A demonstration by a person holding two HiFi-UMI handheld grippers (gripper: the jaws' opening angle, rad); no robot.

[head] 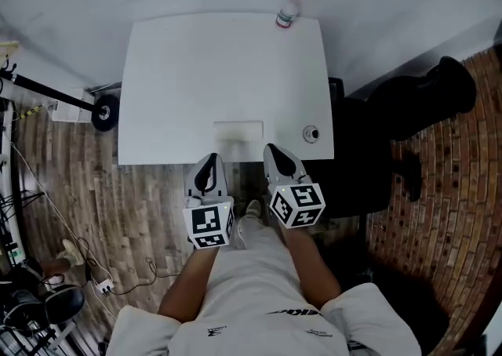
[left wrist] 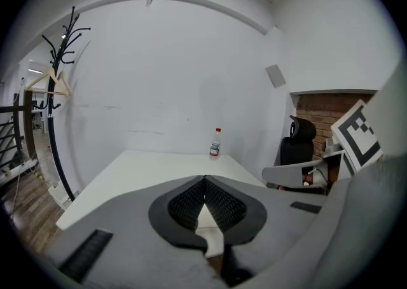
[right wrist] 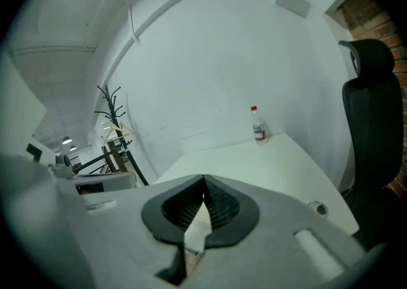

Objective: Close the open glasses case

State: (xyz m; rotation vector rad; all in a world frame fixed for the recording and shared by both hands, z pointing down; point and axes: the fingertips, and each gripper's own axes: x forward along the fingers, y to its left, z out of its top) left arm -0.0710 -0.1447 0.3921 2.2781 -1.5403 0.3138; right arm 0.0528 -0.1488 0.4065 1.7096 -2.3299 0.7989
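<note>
White walls back the room; wood floor (head: 157, 205) on the left, brick-pattern floor (head: 463, 213) on the right.

White surface (head: 196, 64) fills the middle of the head view, mostly bare.

Black chair (head: 369, 174) stands at the surface's right side, touching or just beside its edge.

Coat rack (left wrist: 60, 90) stands by the wall, left of the surface, in the left gripper view.

Left hand-held gripper (head: 209, 160) hangs just off the near edge of the surface. Its jaws are pressed together at the tips, with nothing between them. Right hand-held gripper (head: 272, 150) is beside it, tips over the near edge. Its jaws are likewise pressed together and empty. Neither touches the case.

Glasses case (head: 238, 132), white, lies on the near edge of the surface, just beyond and between the two gripper tips. White on white, so I cannot tell how its lid sits.

Bottle (head: 288, 9), clear with a red cap, stands upright at the far edge, well apart from the case.

Small round fitting (head: 311, 134) sits near the surface's near right corner, right of the case.
</note>
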